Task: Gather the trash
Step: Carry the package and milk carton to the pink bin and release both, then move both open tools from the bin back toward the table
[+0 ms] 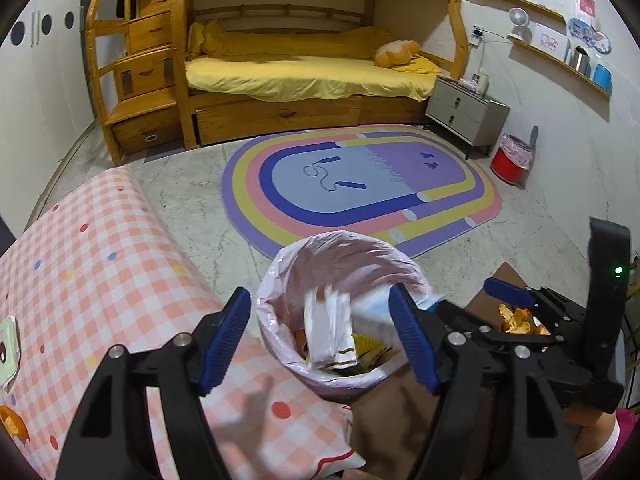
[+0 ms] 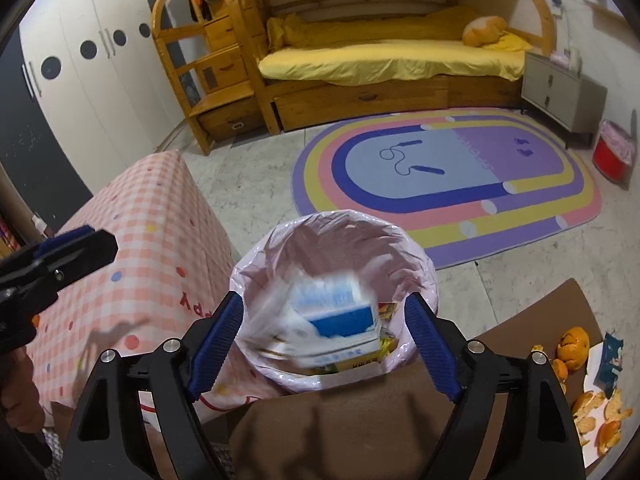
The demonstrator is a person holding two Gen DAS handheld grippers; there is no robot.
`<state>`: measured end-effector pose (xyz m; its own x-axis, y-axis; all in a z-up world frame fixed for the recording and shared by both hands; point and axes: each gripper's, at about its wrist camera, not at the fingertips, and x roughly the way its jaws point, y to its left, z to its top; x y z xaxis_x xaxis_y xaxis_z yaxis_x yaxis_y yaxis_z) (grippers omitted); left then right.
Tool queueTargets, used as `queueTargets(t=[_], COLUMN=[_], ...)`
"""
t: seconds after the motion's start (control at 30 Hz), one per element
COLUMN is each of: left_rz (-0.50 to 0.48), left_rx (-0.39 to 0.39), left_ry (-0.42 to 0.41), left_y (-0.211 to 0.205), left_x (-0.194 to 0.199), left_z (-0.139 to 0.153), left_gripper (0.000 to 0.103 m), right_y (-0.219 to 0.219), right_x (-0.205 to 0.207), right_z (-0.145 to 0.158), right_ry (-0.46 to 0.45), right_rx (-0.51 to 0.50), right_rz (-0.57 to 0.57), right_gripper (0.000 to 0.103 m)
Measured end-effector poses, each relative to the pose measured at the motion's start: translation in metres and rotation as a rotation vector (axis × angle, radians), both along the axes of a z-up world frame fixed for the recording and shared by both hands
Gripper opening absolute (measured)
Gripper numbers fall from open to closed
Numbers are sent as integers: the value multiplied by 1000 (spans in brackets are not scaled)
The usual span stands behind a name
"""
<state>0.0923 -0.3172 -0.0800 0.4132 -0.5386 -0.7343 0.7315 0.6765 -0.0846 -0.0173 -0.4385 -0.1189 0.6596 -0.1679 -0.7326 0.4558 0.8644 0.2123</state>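
Note:
A bin lined with a pink bag [image 1: 344,240] [image 2: 340,218] stands on the floor below both grippers and holds wrappers. My left gripper [image 1: 320,338] is open over its mouth. A white wrapper [image 1: 330,328] shows blurred between the pads and touches neither. My right gripper [image 2: 324,348] is also open above the bin, with a blurred blue and white carton [image 2: 336,314] loose between its pads. Orange peels [image 2: 576,346] [image 1: 516,320] lie on a brown surface [image 2: 360,420] at the right, beside a torn blue wrapper [image 2: 610,360].
A pink checked cloth [image 1: 100,280] [image 2: 152,240] covers a block left of the bin. A striped oval rug [image 1: 360,184] lies beyond. A wooden bunk bed [image 1: 300,76], a grey nightstand [image 1: 464,114] and a red bin [image 1: 510,164] stand along the far wall.

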Motion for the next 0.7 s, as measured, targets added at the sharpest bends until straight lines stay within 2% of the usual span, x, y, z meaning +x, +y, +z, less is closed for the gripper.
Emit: queueTargets(t=[0.2, 0.4, 0.57, 0.7], left_rz=[85, 131, 170, 234], left_rx=[0, -17, -42, -55], left_ry=[23, 10, -9, -18], left_y=[30, 61, 94, 128], left_x=[3, -1, -10, -10], left_z=[-3, 8, 20, 25], left_gripper=[72, 72, 72, 72], right_y=[8, 21, 49, 86], right_x=[-17, -22, -21, -7], right_z=[19, 45, 66, 78], right_ry=[-41, -80, -102, -99], right_rx=[6, -22, -45, -66], right_rz=[-14, 15, 77, 184], right_gripper=[82, 82, 82, 74])
